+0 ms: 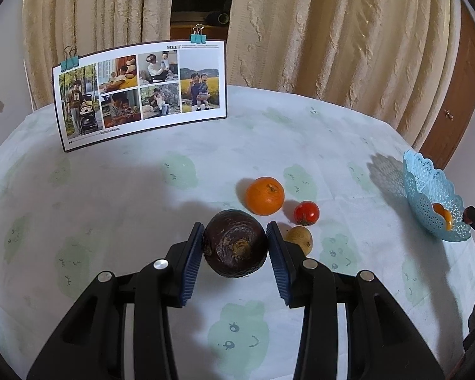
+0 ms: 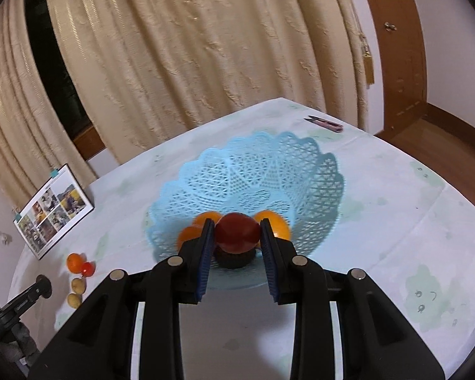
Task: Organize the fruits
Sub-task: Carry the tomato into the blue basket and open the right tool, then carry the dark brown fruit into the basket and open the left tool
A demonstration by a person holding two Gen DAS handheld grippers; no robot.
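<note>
Left side first: photo card (image 1: 141, 95) propped w/ binder clips at the back of the tabletop (image 1: 117, 221), well clear of the action. Left tongs (image 1: 236, 247) sit low, pads either side of a dark, wrinkly round fruit (image 1: 235, 243). Pads look to be touching its flanks, so I'd call that closed on it, fruit just off the cloth or barely resting; can't tell which. Risk here: skin looks smooth and the shape is round, so a light pinch could let it roll out fwd.

Just beyond: orange (image 1: 265, 195), small red fruit (image 1: 306, 212), and a yellowish one (image 1: 299, 239) tucked right beside the right pad. A careless lift or swing could nudge that yellow one off toward the edge.

Far right: blue lattice basket (image 1: 427, 196), orange pieces already in it.

Right tongs (image 2: 236, 234) hover over the basket's near rim (image 2: 269, 164), clamped on a red-brown fruit (image 2: 236, 232), oranges flanking it, a dark ridged thing below. Judgement: the drop-off step for this hand. Let go too near the rim and the fruit may bounce out, or the light basket may tip. Small snips (image 2: 324, 124) lie behind, no threat.
</note>
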